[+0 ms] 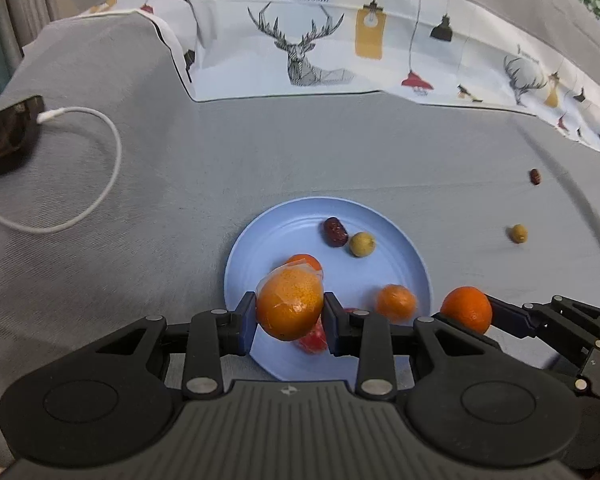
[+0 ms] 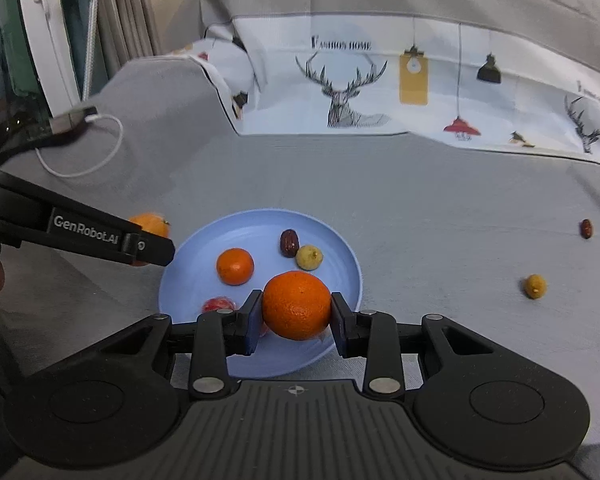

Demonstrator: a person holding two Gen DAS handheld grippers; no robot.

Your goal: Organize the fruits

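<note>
My left gripper (image 1: 290,309) is shut on a plastic-wrapped orange (image 1: 288,300), held over the near left edge of a blue plate (image 1: 404,236). My right gripper (image 2: 296,309) is shut on a bare orange (image 2: 297,300) above the plate's (image 2: 342,254) near side. On the plate lie an orange (image 2: 235,266), a dark red date (image 2: 289,243), a small yellow-green fruit (image 2: 309,257) and a red fruit (image 2: 218,305), partly hidden by fingers. The left gripper's finger (image 2: 148,246) reaches in from the left in the right wrist view.
Everything sits on a grey cloth-covered surface (image 1: 180,184). A loose date (image 1: 535,176) and a small yellowish fruit (image 1: 518,234) lie to the right of the plate. A phone (image 1: 4,136) with a white cable (image 1: 112,168) lies at far left. A deer-print fabric (image 1: 300,52) borders the back.
</note>
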